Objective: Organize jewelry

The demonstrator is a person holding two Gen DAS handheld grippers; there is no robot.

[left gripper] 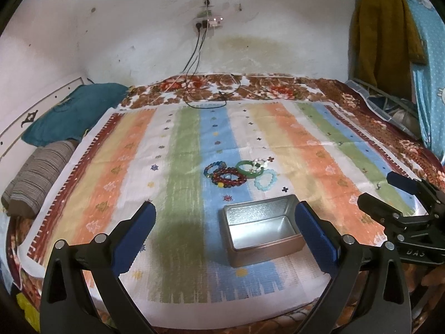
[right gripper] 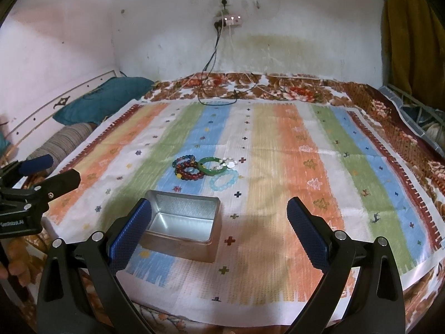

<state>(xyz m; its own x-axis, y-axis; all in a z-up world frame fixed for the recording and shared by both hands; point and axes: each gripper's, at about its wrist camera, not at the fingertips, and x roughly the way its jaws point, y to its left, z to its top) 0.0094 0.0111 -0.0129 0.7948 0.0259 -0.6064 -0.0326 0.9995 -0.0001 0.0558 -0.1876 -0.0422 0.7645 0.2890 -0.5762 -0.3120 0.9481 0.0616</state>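
Two wide-apart grippers above a striped cloth.
Left gripper and right gripper hold nothing; open tin lies between them, bracelets beyond it.

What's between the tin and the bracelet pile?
Only bare striped cloth, printed with small motifs; both views show the gap between the tin and the bracelets, nothing lying in it.

partly hidden and cut-off things on the bed

the left gripper's right finger covers the tin box's near right corner; the overlapping bracelets hide parts of one another; the hanging blue cloth and the striped pillow run off the frame.
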